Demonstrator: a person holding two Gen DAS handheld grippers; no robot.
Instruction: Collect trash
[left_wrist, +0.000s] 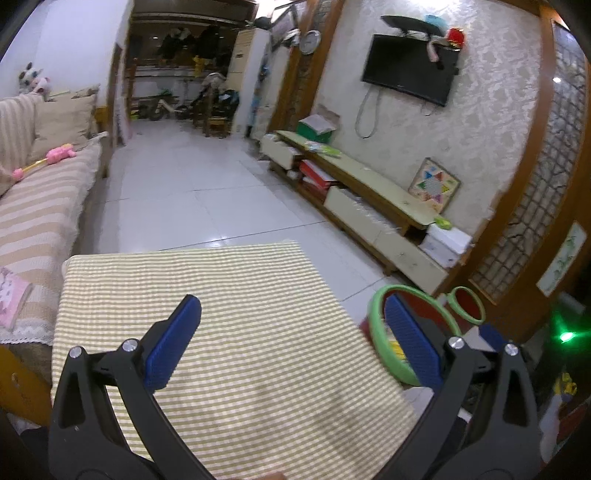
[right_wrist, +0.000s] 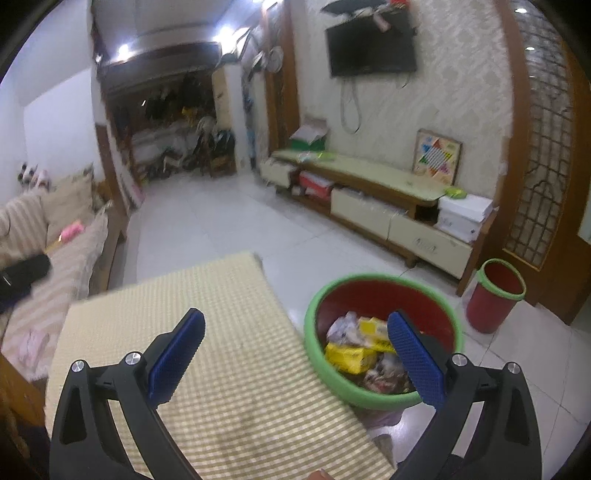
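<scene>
Both claws stand wide apart and hold nothing. The right gripper (right_wrist: 295, 354) hangs over the near edge of the checked table (right_wrist: 221, 369), its right finger (right_wrist: 415, 360) out past the table's edge and over the bin (right_wrist: 314, 343). That bin sits on the floor, close against the table's right side, and the trash (right_wrist: 351, 354) — yellow packets and crumpled wrappers — already lies inside it. The left gripper (left_wrist: 291, 343) hovers over the same table, which looks bare of litter in both views. The bin lies to the right of both claws, nearer the right one. A smaller bin (right_wrist: 495, 299) stands farther right — well apart.
</scene>
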